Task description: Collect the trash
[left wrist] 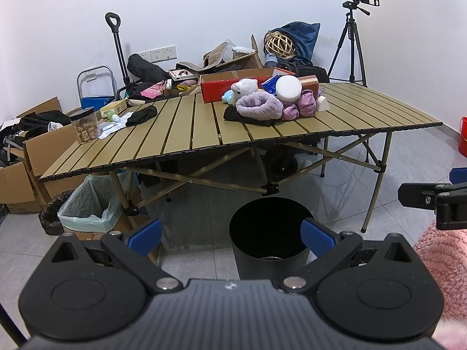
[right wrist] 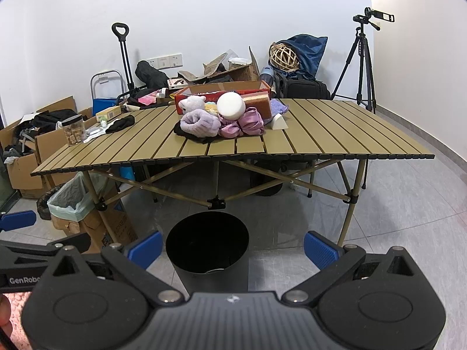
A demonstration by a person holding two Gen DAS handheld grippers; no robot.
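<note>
A black round trash bin (left wrist: 270,233) stands on the floor in front of the folding slat table (left wrist: 181,140); it also shows in the right wrist view (right wrist: 207,245). My left gripper (left wrist: 230,237) is open and empty, low above the bin. My right gripper (right wrist: 232,249) is open and empty, also low near the bin. On the table lies a pile (left wrist: 262,99) of plush toys, a purple fluffy band, a white round sponge, pink cloth and a red box; the pile also shows in the right wrist view (right wrist: 224,113). Papers and small bottles (left wrist: 115,121) lie at the table's left.
A jar of snacks (left wrist: 84,125) and a black cloth (left wrist: 141,115) sit on the table's left. A bag-lined bin (left wrist: 87,204) and cardboard boxes (left wrist: 26,157) stand at the left. A tripod (left wrist: 350,46) stands at the back right. A pink rug (left wrist: 443,250) lies at the right.
</note>
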